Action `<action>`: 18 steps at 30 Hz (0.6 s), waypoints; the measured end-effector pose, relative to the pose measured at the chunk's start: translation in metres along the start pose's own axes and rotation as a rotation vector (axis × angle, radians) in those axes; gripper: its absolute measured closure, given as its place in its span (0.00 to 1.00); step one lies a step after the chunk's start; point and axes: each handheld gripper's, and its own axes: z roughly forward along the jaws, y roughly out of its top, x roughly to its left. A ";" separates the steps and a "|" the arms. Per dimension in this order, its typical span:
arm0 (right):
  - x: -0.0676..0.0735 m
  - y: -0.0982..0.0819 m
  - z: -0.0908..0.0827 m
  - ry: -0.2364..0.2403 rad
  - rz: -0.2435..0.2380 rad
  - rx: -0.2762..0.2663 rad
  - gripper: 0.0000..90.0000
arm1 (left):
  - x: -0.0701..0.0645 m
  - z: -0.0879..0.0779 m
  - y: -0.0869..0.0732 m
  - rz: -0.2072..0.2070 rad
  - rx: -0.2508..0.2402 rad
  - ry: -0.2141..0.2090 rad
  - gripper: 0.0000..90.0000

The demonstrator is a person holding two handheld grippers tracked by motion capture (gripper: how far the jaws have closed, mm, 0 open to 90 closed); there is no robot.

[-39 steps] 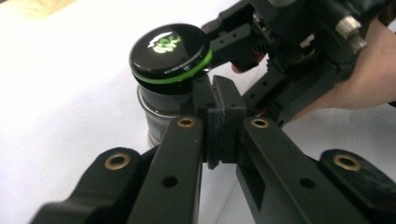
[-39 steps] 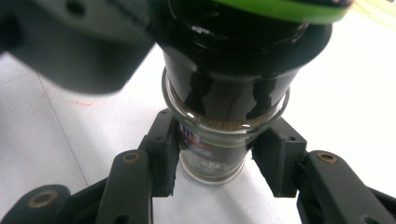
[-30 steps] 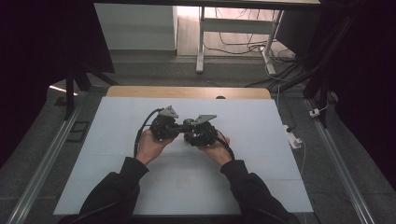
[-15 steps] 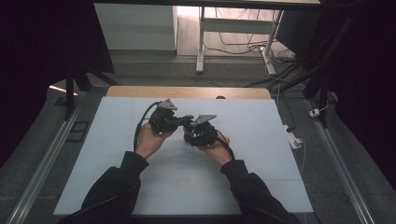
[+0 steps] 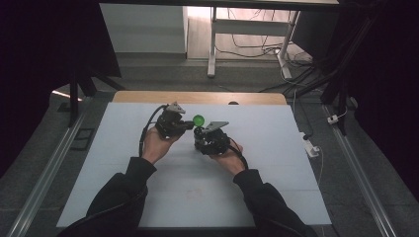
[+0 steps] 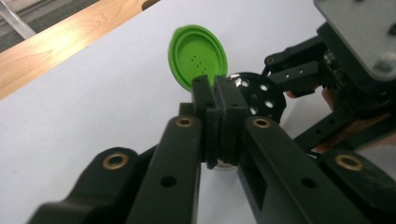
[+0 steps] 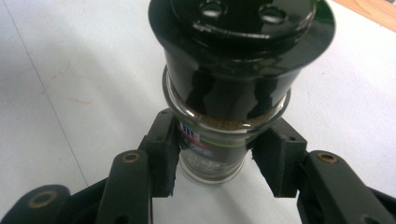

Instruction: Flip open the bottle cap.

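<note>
The spice jar (image 7: 212, 140), a small glass one with a black perforated shaker top (image 7: 240, 42), stands clamped at its body between the pads of the right hand-held gripper (image 5: 210, 140), held above the white tabletop (image 5: 123, 173) near its middle. Just beyond it, the green flip lid (image 6: 198, 56) is tipped up from the shaker top. The left hand-held gripper (image 5: 190, 126) has its jaws pressed together at the lid's lower edge; whether they pinch the lid I cannot tell. Farther off, the tabletop's wooden edge (image 5: 148, 97) runs across.
</note>
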 end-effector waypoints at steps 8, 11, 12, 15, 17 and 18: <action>0.000 0.000 0.001 0.010 0.043 0.011 0.51 | -0.001 -0.003 -0.013 -0.016 -0.012 -0.019 0.84; 0.000 0.000 -0.003 0.012 0.073 0.002 0.44 | -0.003 -0.007 -0.017 -0.015 -0.006 -0.021 0.76; 0.000 0.000 -0.003 0.012 0.073 0.002 0.44 | -0.003 -0.008 -0.019 -0.012 -0.002 -0.022 0.76; 0.000 0.000 -0.006 0.013 0.088 0.003 0.38 | -0.005 -0.013 -0.022 -0.011 0.003 -0.020 0.69; 0.001 0.000 -0.008 0.011 0.094 0.000 0.35 | -0.006 -0.016 -0.025 -0.007 0.002 -0.022 0.63; 0.002 0.000 -0.009 0.012 0.097 0.000 0.34 | -0.006 -0.017 -0.026 -0.012 -0.001 -0.026 0.61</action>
